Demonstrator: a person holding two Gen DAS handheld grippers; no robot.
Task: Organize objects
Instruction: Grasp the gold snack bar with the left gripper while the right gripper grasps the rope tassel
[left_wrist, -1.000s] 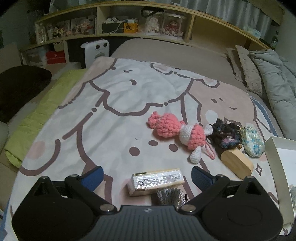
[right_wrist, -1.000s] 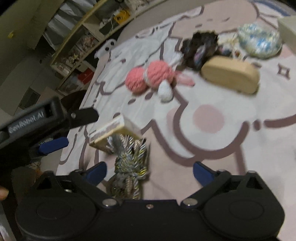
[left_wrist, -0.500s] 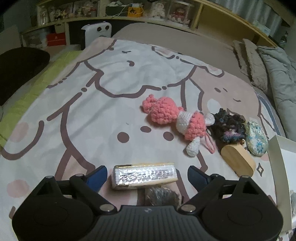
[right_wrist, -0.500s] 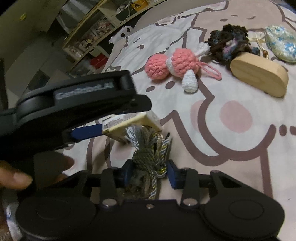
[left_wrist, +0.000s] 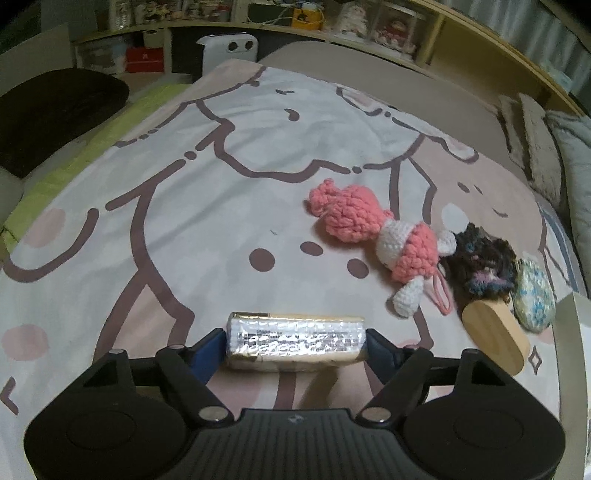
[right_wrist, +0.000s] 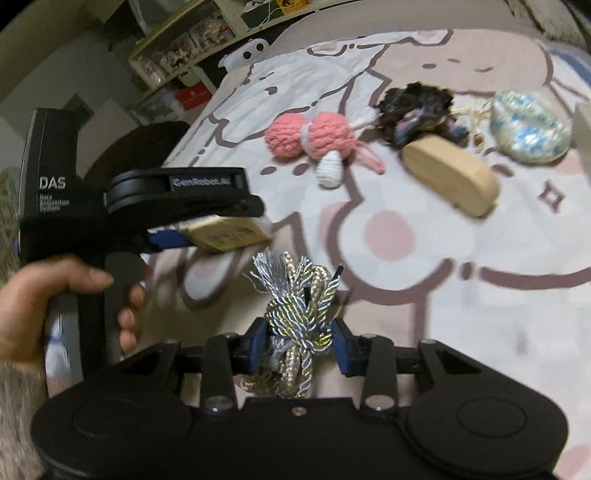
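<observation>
My left gripper is shut on a silver foil-faced box, held just above the blanket; the box also shows in the right wrist view. My right gripper is shut on a knotted gold and silver cord bundle, lifted off the blanket. A pink and white crochet toy, a dark yarn scrunchie, a wooden oval block and a blue patterned pouch lie in a row on the cartoon blanket.
A white tray edge stands at the right. Pillows and a grey duvet lie at the far right. A shelf with small items and a white heater stand behind the bed. A dark cushion lies at the left.
My left gripper closed on the foil box and raised it. My right gripper closed on the cord bundle and lifted it clear of the box.
</observation>
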